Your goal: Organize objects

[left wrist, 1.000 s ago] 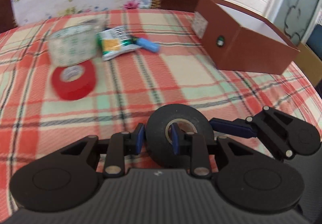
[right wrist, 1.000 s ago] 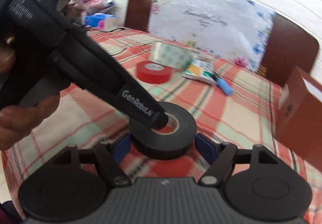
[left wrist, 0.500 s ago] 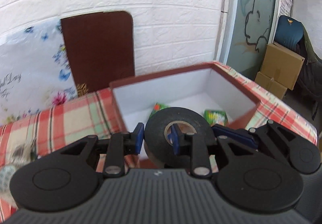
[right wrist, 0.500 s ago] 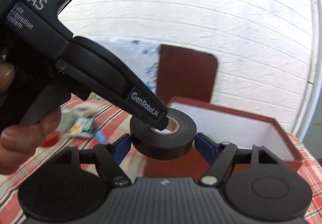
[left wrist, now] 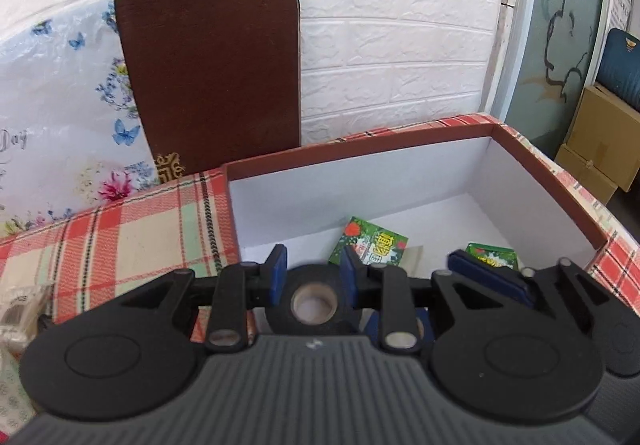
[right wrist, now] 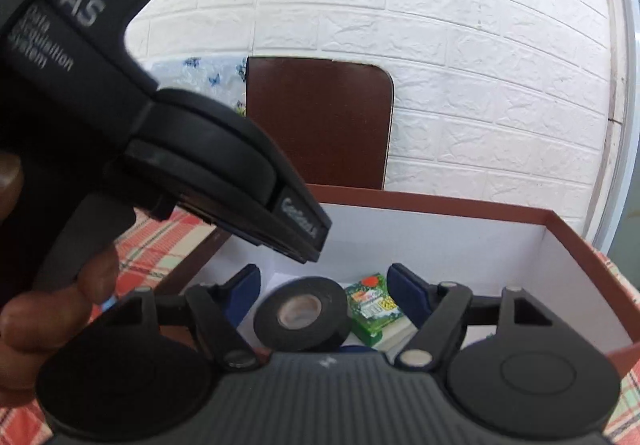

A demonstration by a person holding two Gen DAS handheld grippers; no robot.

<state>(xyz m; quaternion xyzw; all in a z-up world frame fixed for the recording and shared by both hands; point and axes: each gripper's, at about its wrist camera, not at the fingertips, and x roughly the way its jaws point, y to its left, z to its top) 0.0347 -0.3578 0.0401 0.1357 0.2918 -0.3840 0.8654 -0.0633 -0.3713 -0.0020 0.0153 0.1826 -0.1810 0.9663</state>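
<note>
A black tape roll lies flat below my left gripper, whose blue pads stand apart with nothing between them. The roll also shows in the right wrist view, between the spread fingers of my right gripper, inside the brown box with white walls. The box stands on the checked tablecloth. Green packets lie on its floor. The right gripper's blue finger shows at the right of the left wrist view.
A brown chair back and a flowered plastic sheet stand behind the table against the white brick wall. Cardboard boxes sit on the floor at the far right. A clear item lies at the left edge.
Both grippers have opened and the black tape roll has dropped from them into the box. The view has moved closer over the box.
</note>
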